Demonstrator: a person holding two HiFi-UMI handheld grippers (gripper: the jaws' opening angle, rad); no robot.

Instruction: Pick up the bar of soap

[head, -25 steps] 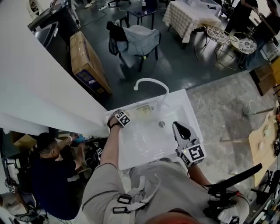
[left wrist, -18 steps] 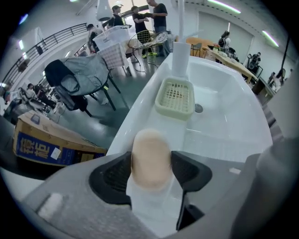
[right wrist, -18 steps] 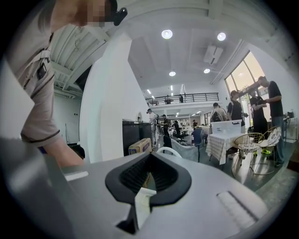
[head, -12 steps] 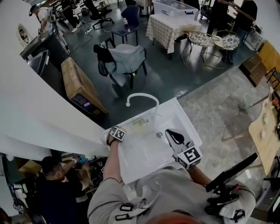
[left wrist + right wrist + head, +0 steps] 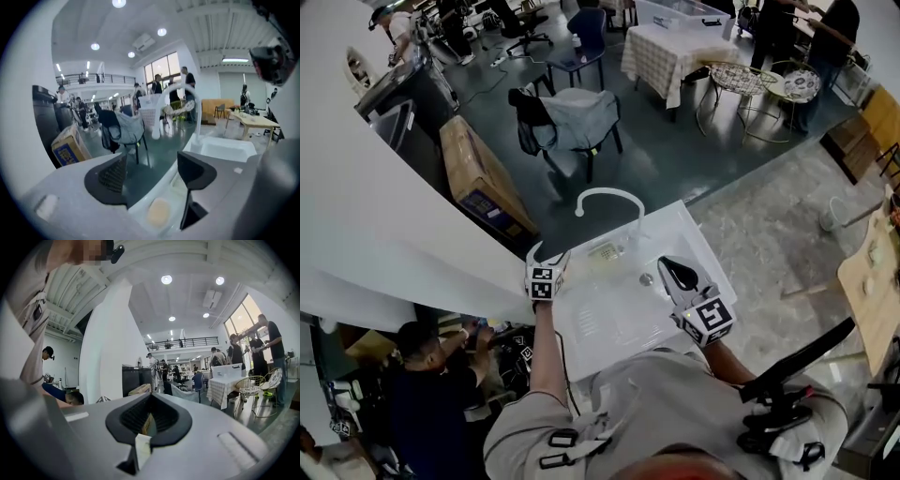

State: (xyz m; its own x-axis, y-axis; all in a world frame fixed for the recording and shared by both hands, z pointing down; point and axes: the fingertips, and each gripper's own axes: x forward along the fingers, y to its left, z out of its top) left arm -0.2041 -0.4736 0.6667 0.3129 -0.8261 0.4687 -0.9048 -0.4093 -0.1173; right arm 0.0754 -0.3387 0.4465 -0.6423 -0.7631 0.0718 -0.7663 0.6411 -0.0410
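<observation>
Soap bar (image 5: 158,211): pale, oval, lying on white sink (image 5: 220,147) ledge, low between left gripper (image 5: 152,174) fingers (image 5: 110,180), which stand released. Right gripper (image 5: 149,425) fingers clenched together.

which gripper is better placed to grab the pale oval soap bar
Left gripper: jaws open, the pale oval bar of soap in view just beneath them. The right gripper is shut and faces the room.

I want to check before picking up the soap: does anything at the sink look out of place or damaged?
Nothing stands out. The bar of soap lies flat in its recess on the rim of the sink, ahead of the open left tool.
</observation>
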